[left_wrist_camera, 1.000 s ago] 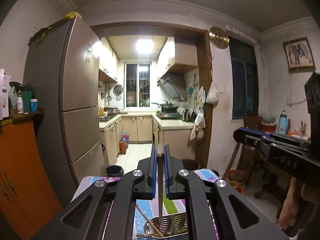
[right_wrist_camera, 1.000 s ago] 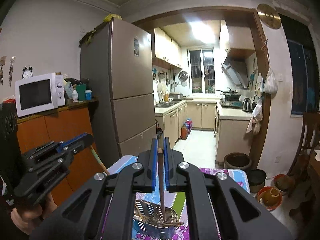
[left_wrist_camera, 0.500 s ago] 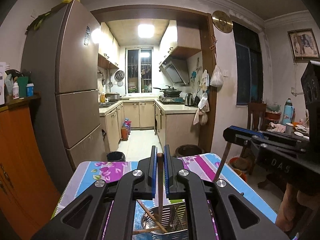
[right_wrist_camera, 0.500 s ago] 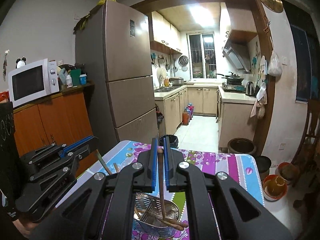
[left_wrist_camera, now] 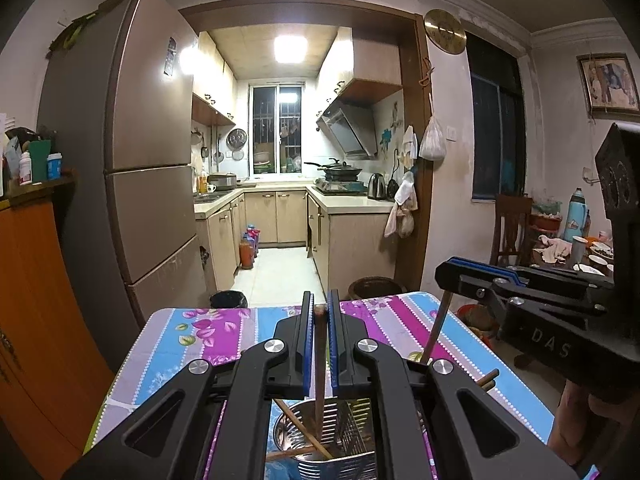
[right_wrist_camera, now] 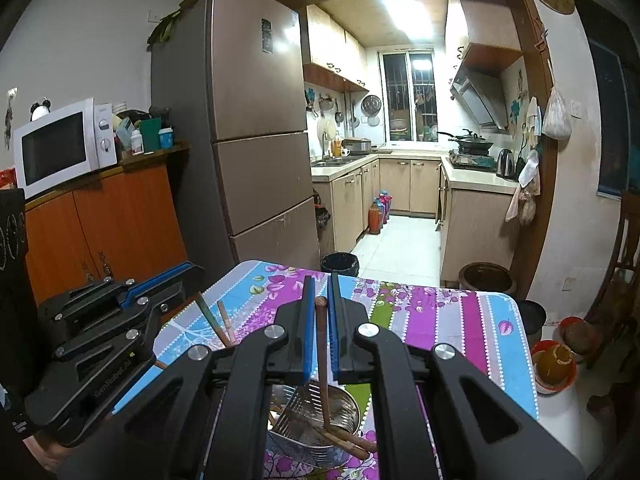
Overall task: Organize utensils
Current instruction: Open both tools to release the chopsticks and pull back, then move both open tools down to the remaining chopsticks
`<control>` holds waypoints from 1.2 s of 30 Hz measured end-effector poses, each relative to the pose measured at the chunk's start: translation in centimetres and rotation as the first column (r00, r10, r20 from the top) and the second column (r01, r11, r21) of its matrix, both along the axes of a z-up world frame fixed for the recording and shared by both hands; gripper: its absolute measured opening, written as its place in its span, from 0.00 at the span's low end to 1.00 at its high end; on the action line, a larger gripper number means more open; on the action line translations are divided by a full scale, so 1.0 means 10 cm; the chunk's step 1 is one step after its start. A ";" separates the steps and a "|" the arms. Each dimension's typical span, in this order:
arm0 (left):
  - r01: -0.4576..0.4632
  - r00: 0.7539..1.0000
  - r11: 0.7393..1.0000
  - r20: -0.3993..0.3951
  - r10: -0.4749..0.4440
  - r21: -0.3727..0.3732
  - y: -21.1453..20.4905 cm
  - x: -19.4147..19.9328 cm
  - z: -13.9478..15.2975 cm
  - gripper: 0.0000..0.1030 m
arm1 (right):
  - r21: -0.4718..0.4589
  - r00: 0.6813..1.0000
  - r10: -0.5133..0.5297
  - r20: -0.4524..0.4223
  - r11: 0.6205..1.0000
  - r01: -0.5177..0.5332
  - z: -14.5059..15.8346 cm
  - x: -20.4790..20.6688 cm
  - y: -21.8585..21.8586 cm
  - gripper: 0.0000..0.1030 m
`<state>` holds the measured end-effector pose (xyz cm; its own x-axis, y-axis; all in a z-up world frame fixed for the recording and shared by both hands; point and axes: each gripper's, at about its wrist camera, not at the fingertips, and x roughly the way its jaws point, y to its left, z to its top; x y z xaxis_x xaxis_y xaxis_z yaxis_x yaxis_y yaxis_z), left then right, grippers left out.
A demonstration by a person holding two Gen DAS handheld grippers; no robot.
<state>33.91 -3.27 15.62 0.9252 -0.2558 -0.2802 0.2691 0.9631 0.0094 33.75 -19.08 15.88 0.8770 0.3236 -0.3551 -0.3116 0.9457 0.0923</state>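
Two brown chopsticks, one per tongs, hang tips-down into a metal utensil holder (right_wrist_camera: 320, 432) on the floral tabletop (right_wrist_camera: 440, 312). More chopsticks (right_wrist_camera: 348, 438) lie inside it. Left tongs (left_wrist_camera: 319, 312) clamp a chopstick (left_wrist_camera: 319, 368) upright; right tongs (right_wrist_camera: 320, 300) clamp another chopstick (right_wrist_camera: 322, 360) — pads nearly together. Fridge (right_wrist_camera: 256, 120), microwave (right_wrist_camera: 60, 144) and a kitchen doorway stand behind — well apart.
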 end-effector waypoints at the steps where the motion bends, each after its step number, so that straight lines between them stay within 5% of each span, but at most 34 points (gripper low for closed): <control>1: -0.002 1.000 1.000 0.000 0.002 0.000 0.00 0.00 0.00 0.08 | 0.000 1.000 0.000 -0.001 1.000 0.000 0.00 0.00 -0.01 0.05; 4: -0.004 1.000 1.000 -0.001 0.004 -0.002 0.02 0.00 0.01 0.08 | 0.007 1.000 -0.008 0.003 1.000 0.008 0.00 -0.01 -0.04 0.10; 8: -0.009 1.000 1.000 0.003 0.009 0.001 0.02 -0.02 0.02 0.13 | 0.035 1.000 -0.021 0.020 0.999 0.020 0.03 -0.07 -0.11 0.47; 10: -0.017 1.000 1.000 0.013 0.017 0.002 0.01 -0.06 0.03 0.23 | 0.044 0.999 -0.026 0.022 0.999 0.025 0.06 -0.11 -0.14 0.51; 17: -0.012 0.999 1.000 0.046 0.012 -0.019 0.15 -0.47 0.16 0.31 | 0.038 0.999 -0.011 0.048 0.999 0.009 0.23 -0.58 -0.24 0.52; 23: 0.000 0.991 1.000 0.132 0.001 -0.012 0.46 -1.35 0.13 0.61 | 0.045 0.993 0.056 0.106 0.997 -0.061 0.27 -1.62 -0.37 0.60; 27: 0.016 0.994 1.000 0.105 -0.015 -0.015 0.67 -1.85 -0.17 0.63 | 0.053 0.990 0.087 0.111 0.994 -0.094 -0.01 -2.24 -0.35 0.60; 36: 0.043 0.988 0.999 -0.151 -0.039 0.026 0.81 -2.56 -1.66 0.63 | 0.064 0.999 0.035 -0.024 0.997 -0.033 -1.35 -2.92 -0.09 0.60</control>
